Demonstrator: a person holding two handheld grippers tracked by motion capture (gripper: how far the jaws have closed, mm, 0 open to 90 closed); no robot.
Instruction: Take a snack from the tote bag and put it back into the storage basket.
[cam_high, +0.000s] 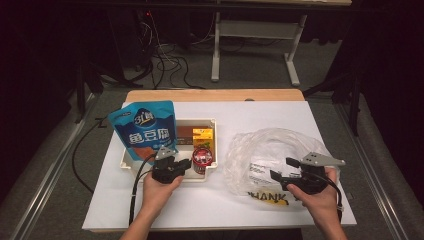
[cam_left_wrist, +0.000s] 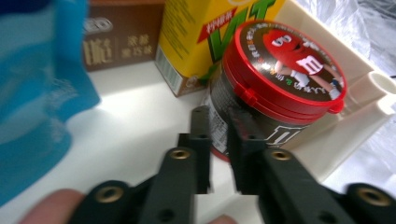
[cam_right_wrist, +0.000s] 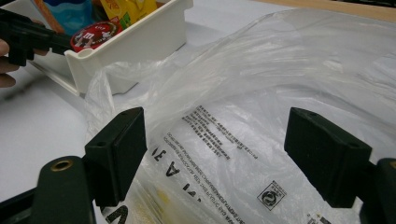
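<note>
Left tongs (cam_left_wrist: 218, 140): nearly closed, a narrow gap between the jaws and nothing in it, tips at the near side of the candy tub (cam_left_wrist: 280, 93).
Right tongs (cam_right_wrist: 233, 158): wide open, gripping nothing, poised over the plastic bag (cam_right_wrist: 261, 121).
Candy tub: red-lidded, upright in the near right corner of the white tray (cam_high: 131, 168), just in front of the yellow carton (cam_left_wrist: 201, 37).
Plastic bag: crumpled on the surface, right of the white tray, its edge against the tray's wall.
Blue pouch (cam_high: 145, 131): upright at the tray's left end.
Step in hand: likely reaching for the tub to bag it.
Next move: the left jaws must spread wider than the tub.
High view: shows both hands and the whole layout.
Left gripper view: shows the lid print and a brown box (cam_left_wrist: 116, 37) behind.
</note>
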